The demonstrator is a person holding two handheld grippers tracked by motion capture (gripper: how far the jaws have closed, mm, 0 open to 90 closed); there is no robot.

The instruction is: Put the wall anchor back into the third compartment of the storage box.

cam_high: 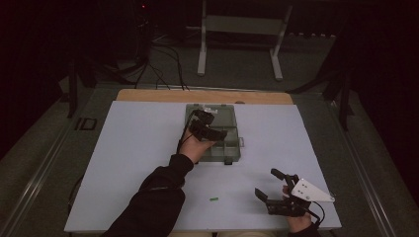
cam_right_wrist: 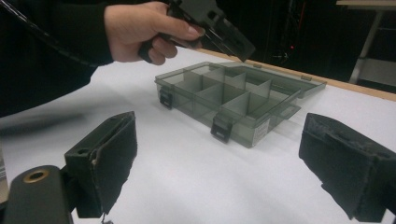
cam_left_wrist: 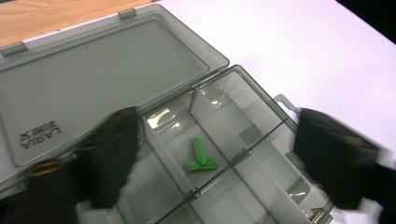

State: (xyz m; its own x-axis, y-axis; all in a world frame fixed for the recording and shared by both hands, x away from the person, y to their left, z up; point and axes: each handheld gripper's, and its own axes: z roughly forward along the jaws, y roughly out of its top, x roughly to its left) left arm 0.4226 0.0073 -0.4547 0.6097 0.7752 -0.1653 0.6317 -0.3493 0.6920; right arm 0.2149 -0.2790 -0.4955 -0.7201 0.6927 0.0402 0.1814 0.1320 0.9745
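Observation:
A smoky clear compartment box lies open in the middle of the table, its lid flat toward the far edge. Two small green pieces rest crossed in one middle compartment. My left gripper hovers just above the box, pointing down into it. Its jaws stand open, apart from the green pieces below. A further green piece lies on the white sheet near the front edge. My right gripper stays low at the front right, open with nothing between its jaws, facing the box.
A white sheet covers the table, with a strip of bare wood along the far edge. Beyond the table stands a white metal frame on the dark floor, with cables beside it.

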